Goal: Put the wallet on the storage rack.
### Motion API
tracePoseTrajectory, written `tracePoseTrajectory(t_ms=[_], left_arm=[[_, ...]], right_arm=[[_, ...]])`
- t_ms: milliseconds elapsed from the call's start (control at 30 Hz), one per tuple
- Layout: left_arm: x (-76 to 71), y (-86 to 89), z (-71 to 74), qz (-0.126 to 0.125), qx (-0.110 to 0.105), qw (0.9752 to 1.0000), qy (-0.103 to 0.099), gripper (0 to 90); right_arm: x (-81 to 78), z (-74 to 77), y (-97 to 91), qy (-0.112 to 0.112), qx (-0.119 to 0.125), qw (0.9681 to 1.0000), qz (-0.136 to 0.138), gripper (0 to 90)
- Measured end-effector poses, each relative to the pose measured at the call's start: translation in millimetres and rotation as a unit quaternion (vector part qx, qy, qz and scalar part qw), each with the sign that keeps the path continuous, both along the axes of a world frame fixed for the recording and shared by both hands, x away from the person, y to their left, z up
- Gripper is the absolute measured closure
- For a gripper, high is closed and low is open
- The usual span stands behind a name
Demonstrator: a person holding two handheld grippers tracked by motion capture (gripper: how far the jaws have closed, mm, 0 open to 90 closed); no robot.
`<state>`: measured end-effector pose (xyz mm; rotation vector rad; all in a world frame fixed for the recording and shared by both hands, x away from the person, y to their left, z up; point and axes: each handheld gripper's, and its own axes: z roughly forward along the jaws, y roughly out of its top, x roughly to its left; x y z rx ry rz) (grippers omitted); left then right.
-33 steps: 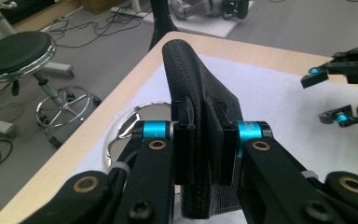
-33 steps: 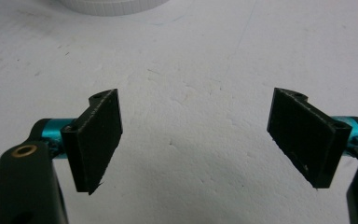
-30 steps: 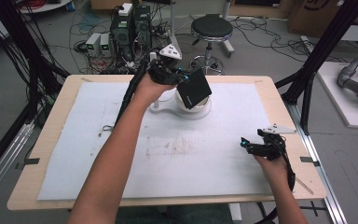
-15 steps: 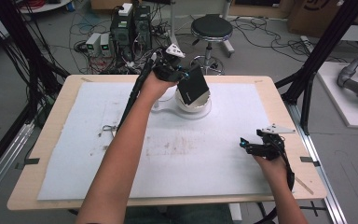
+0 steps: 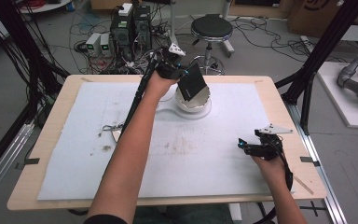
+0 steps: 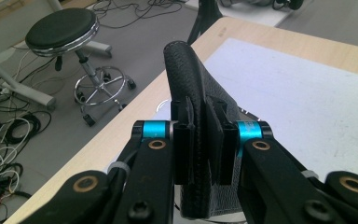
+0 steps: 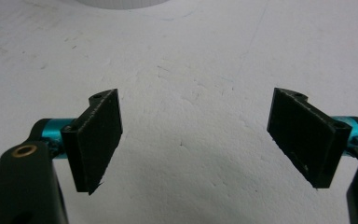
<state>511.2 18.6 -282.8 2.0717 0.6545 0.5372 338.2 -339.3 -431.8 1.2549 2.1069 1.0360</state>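
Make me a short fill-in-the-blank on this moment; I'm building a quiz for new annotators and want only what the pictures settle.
1. The left gripper is shut on a black ____.
2. That item hangs over the white ____ at the far side of the mat.
3. The jaws of the right gripper stand ____.
4. On the floor beyond the table stands a round black ____.

Missing words: wallet; bowl; open; stool.

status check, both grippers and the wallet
Left gripper shut on black wallet, tilted over white bowl. Right gripper open, low over the mat. Keys lie left, clear.
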Motion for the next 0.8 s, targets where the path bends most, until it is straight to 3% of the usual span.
tracePoseTrajectory(t_ms=[100,567,633,800], left_arm=[[0.5,-4.9,-3.9,0.008,0.018,0.9998,-0.005,81.4],[3.6,-16.0,-27.8,0.010,0.042,0.9991,0.003,79.6],[3.6,-19.3,-33.2,0.011,0.056,0.9983,0.015,76.1],[1.7,-21.7,-33.6,0.026,0.055,0.9981,0.007,58.3]], right_arm=[[0.4,-0.4,-1.3,-0.002,-0.002,1.0000,-0.001,18.2],[0.2,-0.1,-1.9,-0.003,-0.001,1.0000,-0.001,18.1],[0.3,-0.4,-1.8,-0.002,-0.002,1.0000,-0.001,18.2],[0.6,-0.3,-1.5,-0.003,-0.003,1.0000,0.000,18.2]])
